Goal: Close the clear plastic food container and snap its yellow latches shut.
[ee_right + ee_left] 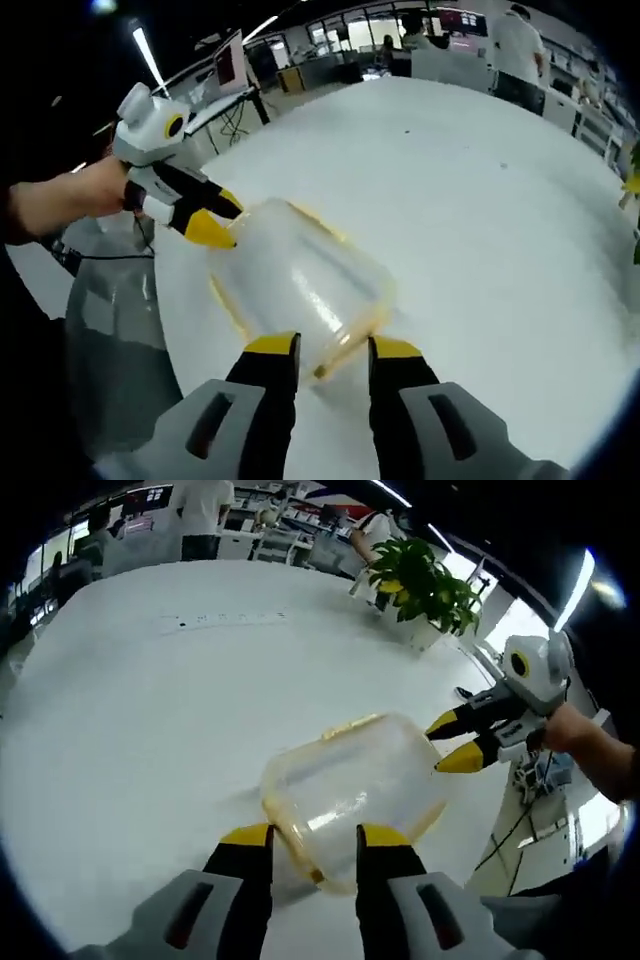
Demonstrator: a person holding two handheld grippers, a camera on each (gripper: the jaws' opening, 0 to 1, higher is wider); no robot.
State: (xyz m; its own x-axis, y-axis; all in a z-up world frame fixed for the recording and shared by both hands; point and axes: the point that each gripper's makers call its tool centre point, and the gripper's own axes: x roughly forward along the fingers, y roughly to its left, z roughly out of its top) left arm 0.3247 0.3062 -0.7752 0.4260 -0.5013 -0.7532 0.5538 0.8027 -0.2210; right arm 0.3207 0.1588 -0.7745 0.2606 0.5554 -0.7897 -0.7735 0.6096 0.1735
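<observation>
The clear plastic container (pixel 350 780) with yellow latches lies on the white table (pixel 150 730), just ahead of my left gripper (pixel 315 837). Its near end with a yellow latch (pixel 300 852) sits between my left jaws, which stand apart. My right gripper (pixel 450 746) comes in from the right, held by a hand, its yellow tips apart at the container's far end. In the right gripper view the container (pixel 300 275) reaches between the jaws of my right gripper (pixel 334 347), a yellow latch (pixel 340 358) in the gap. My left gripper (pixel 218 222) touches the far corner.
A potted green plant (pixel 420 585) stands at the table's far right edge. People and desks (pixel 200 510) are beyond the table. The table's edge (pixel 175 330) runs close to the container, with cables and floor below.
</observation>
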